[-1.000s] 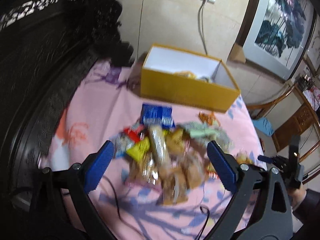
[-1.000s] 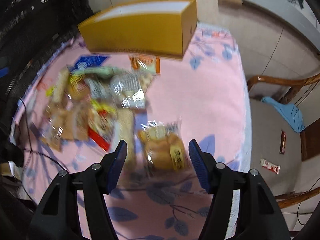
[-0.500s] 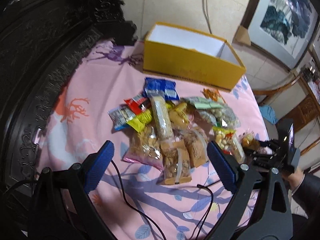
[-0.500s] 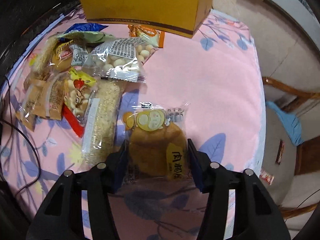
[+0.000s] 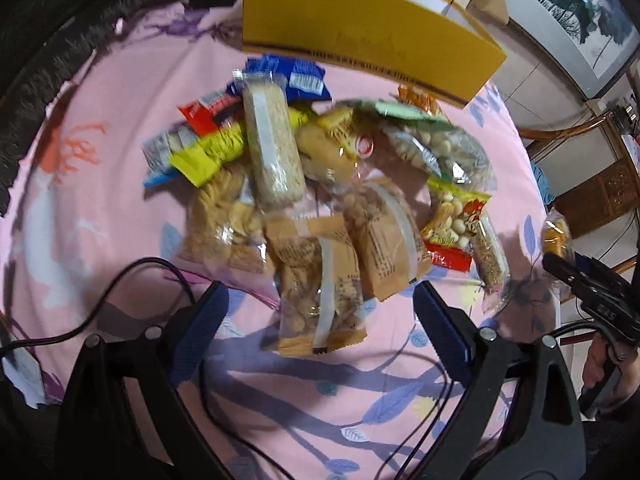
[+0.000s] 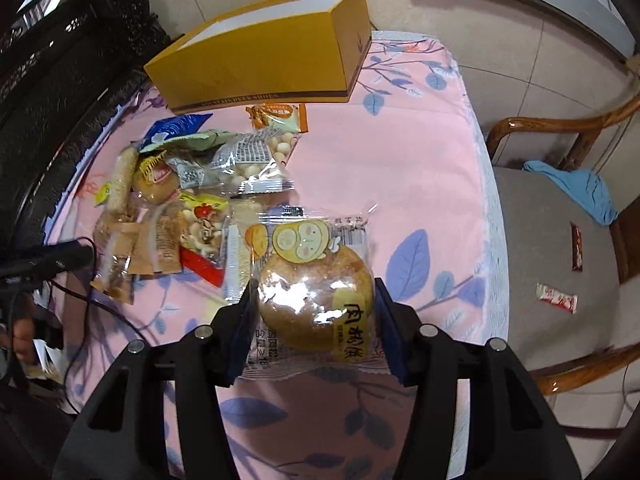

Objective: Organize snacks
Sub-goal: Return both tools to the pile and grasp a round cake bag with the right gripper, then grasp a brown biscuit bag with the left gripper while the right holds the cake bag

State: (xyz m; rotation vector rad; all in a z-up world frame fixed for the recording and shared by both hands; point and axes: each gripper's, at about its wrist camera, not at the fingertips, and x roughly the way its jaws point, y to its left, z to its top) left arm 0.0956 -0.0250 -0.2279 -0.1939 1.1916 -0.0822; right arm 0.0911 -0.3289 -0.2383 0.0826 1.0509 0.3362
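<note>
A pile of wrapped snacks [image 5: 320,184] lies on the pink flowered cloth [image 5: 120,120], in front of an open yellow box [image 5: 360,36]. My left gripper [image 5: 318,296] hangs open low over the near edge of the pile, with a brown biscuit packet [image 5: 312,264] lying between its fingers, untouched. My right gripper [image 6: 314,292] is shut on a clear packet with a round bun [image 6: 316,300], held just above the cloth to the right of the snack pile [image 6: 192,200]. The yellow box [image 6: 260,68] stands behind that pile.
Black cables [image 5: 140,280] trail over the cloth near my left gripper. Dark carved furniture [image 5: 60,20] borders the left side. A wooden chair [image 6: 560,220] at the table's right holds a blue cloth [image 6: 580,188] and small packets [image 6: 556,298].
My left gripper has dropped toward the pile and tilted down. My right gripper has shut on the bun packet and raised it off the cloth.
</note>
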